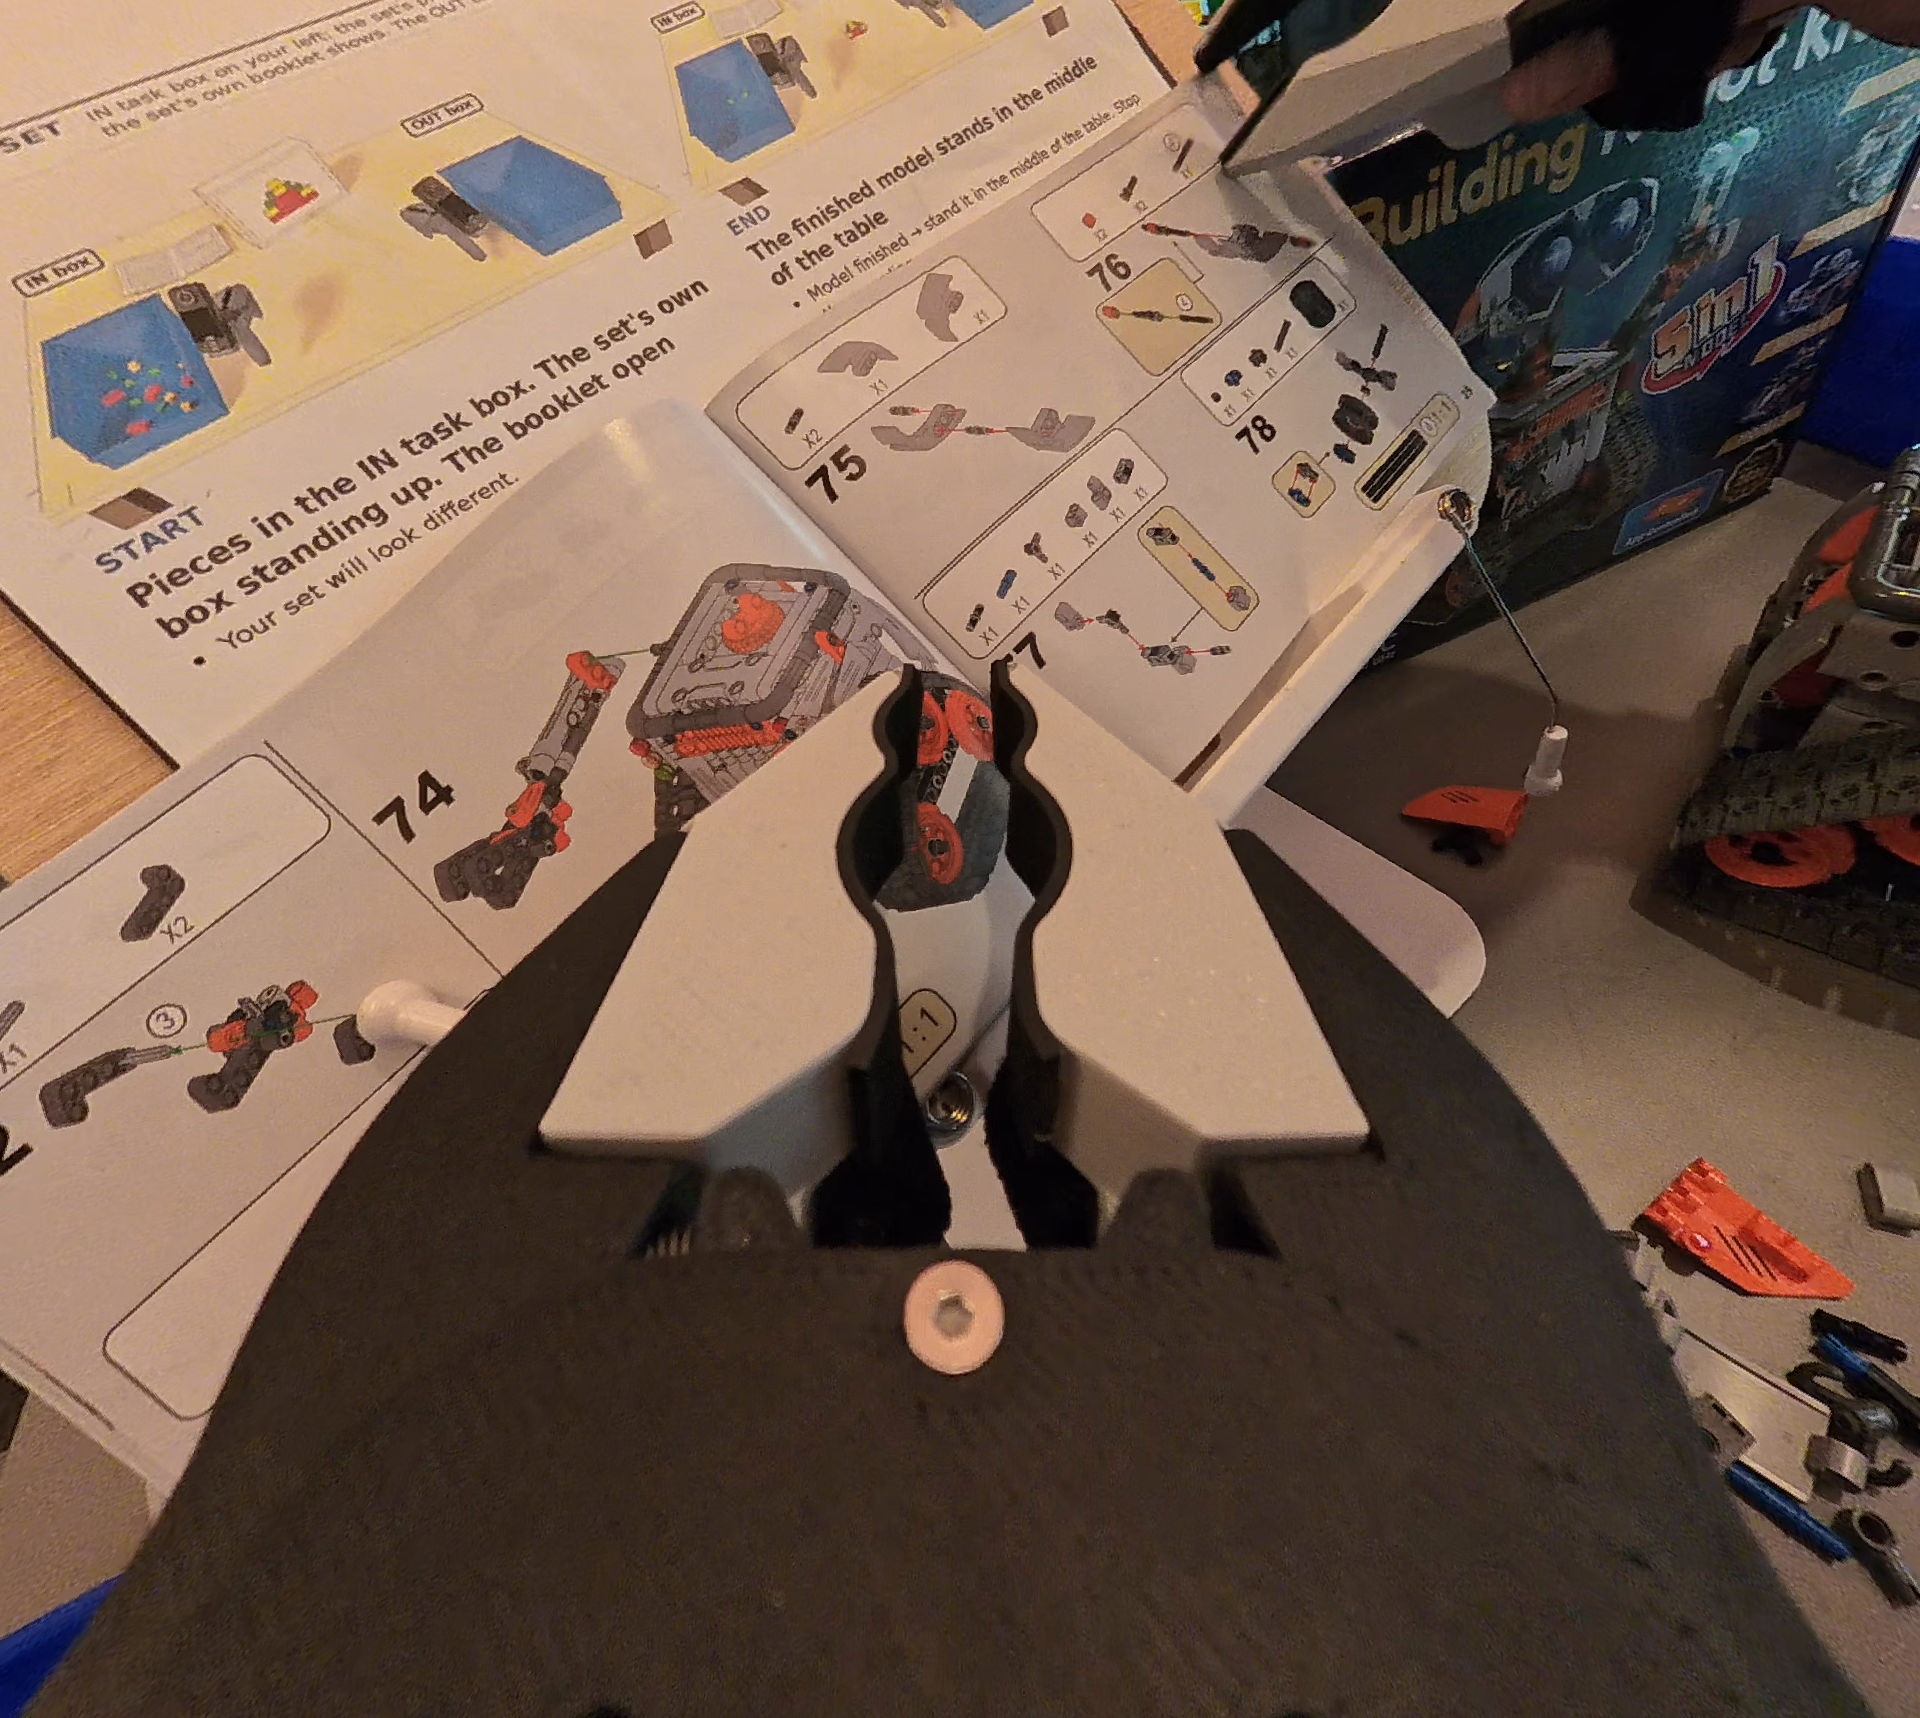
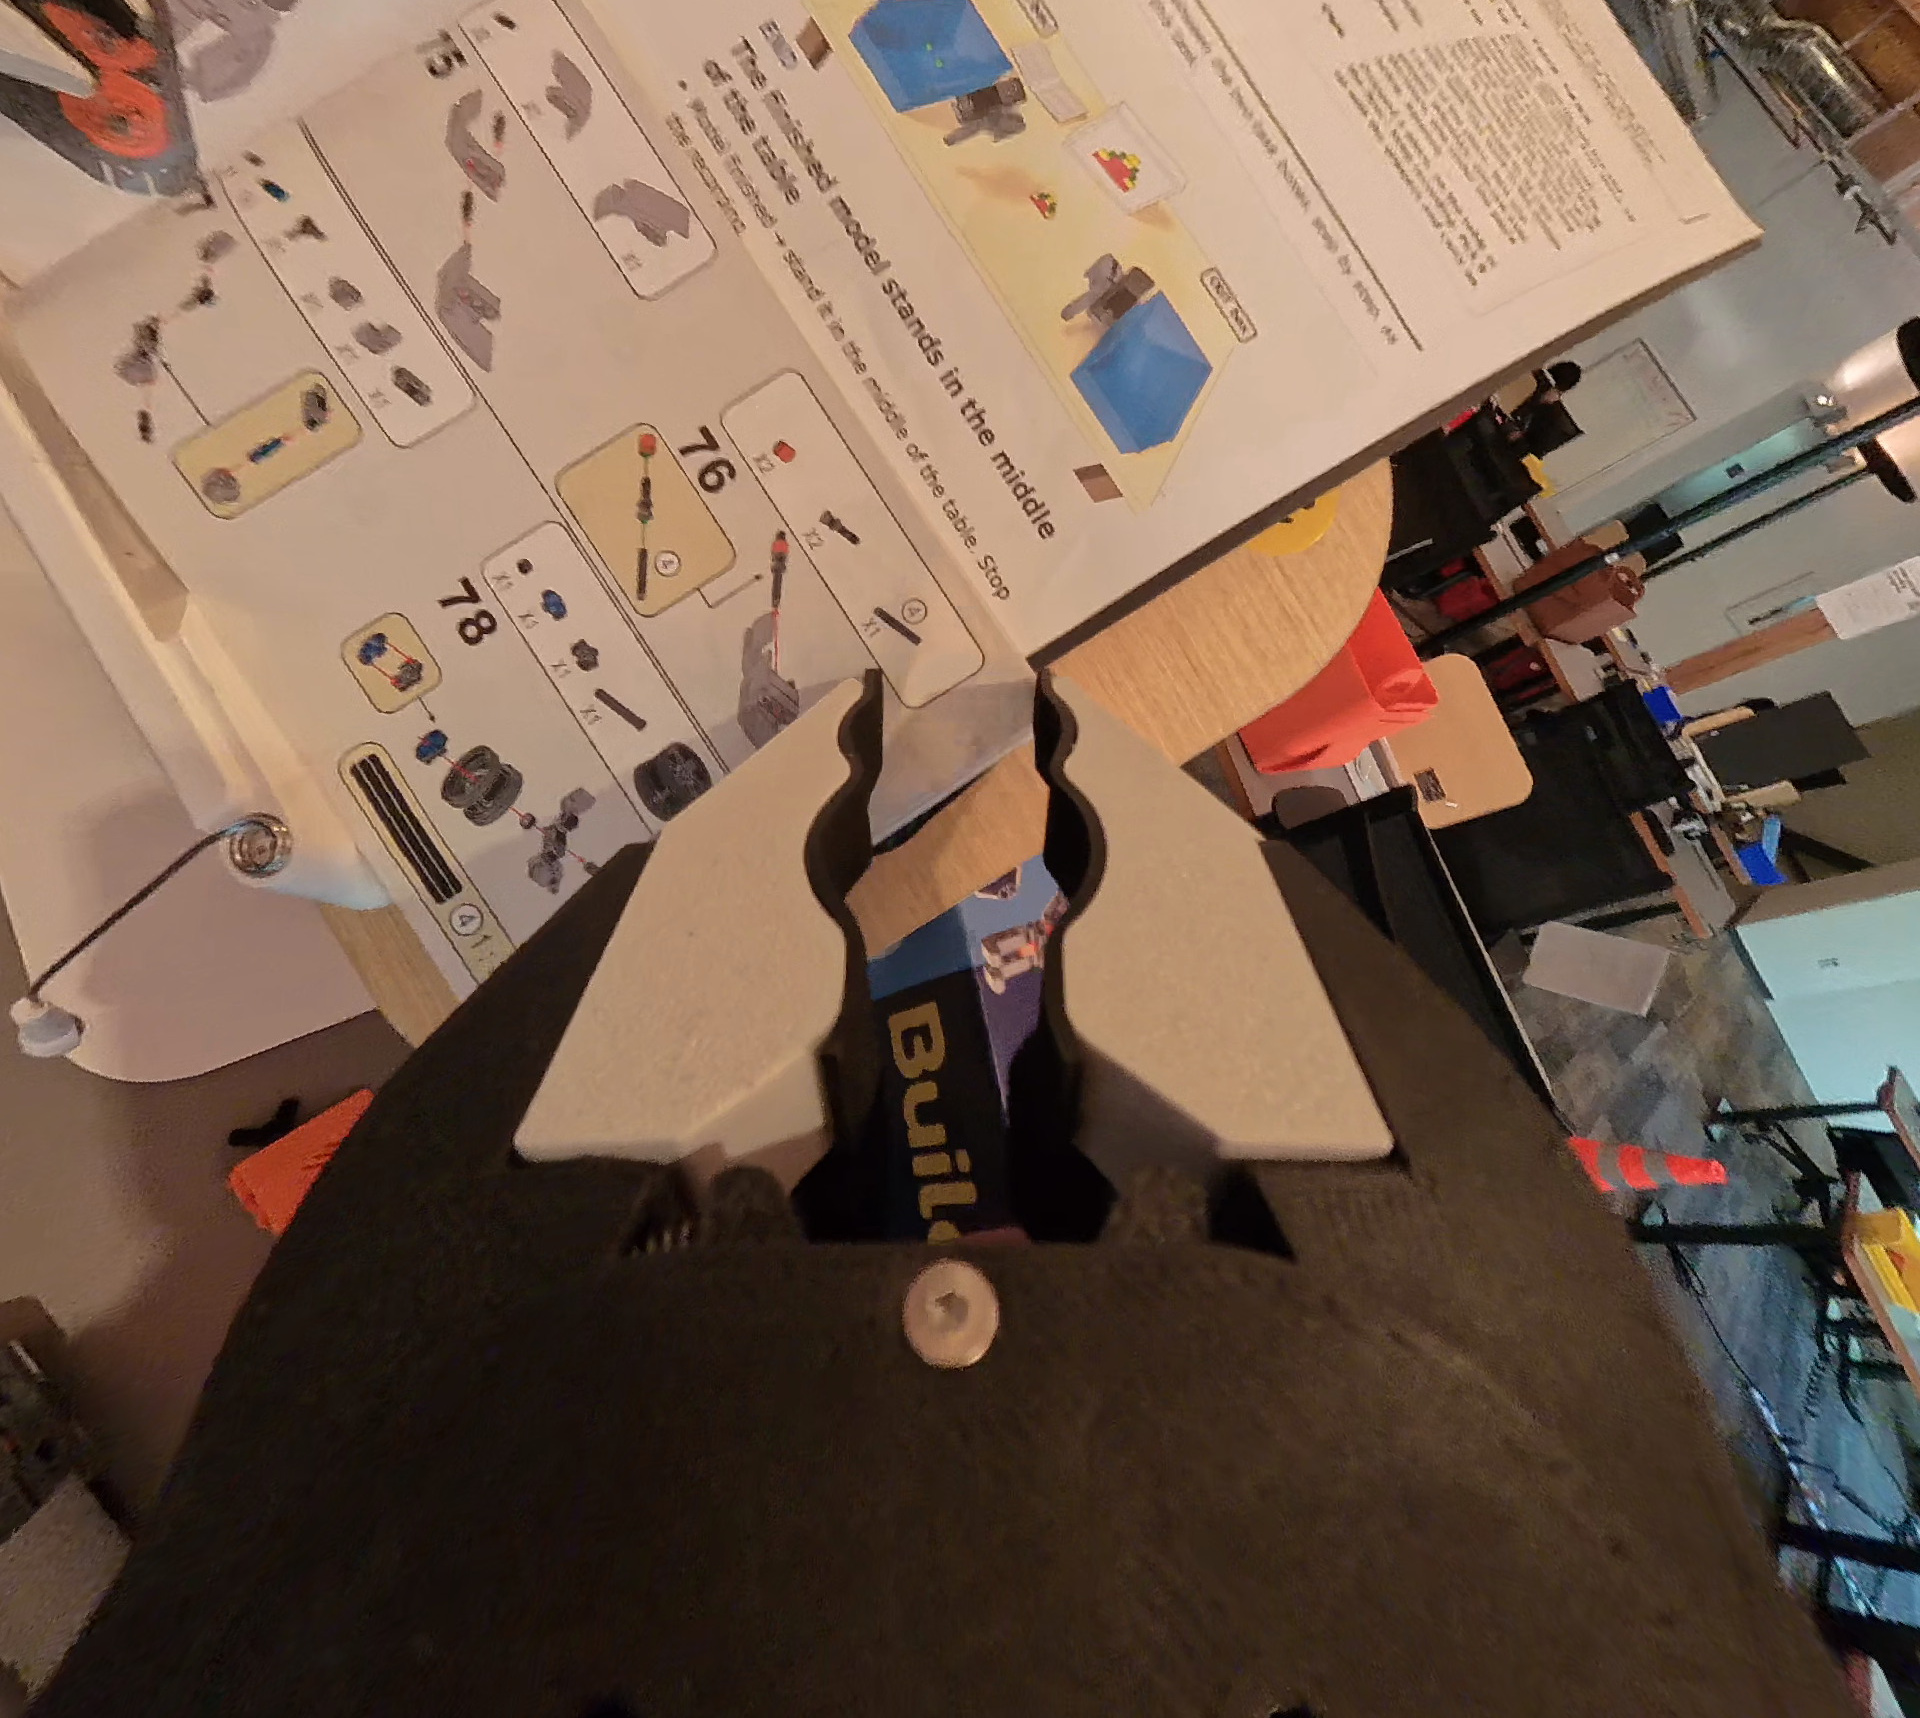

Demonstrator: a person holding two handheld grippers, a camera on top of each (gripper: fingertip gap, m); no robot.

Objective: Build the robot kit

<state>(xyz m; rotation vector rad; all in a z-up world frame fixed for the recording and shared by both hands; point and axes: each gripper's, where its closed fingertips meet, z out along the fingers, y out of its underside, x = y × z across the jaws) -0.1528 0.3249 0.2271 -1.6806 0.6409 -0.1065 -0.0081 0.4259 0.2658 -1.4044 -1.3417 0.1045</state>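
Grey tabletop (image 1: 1621, 993) bearing, at 3 o'clock, a tracked model (image 1: 1808, 795); at 1 o'clock, a printed kit box (image 1: 1621, 338); at 4 o'clock, loose orange pieces (image 1: 1735, 1237) and small dark parts (image 1: 1839, 1450); centre, a white booklet stand (image 1: 1382, 920)

Open booklet (image 1: 644, 629) before left claw (image 1: 951, 692)

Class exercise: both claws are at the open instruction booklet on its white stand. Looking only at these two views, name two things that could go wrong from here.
1. The right claw sits at the top corner of the booklet; a pull could crease or tear the page.
2. The left claw hovers close over the lower pages; a push might shift the white stand toward the orange piece and the tracked model beside it.
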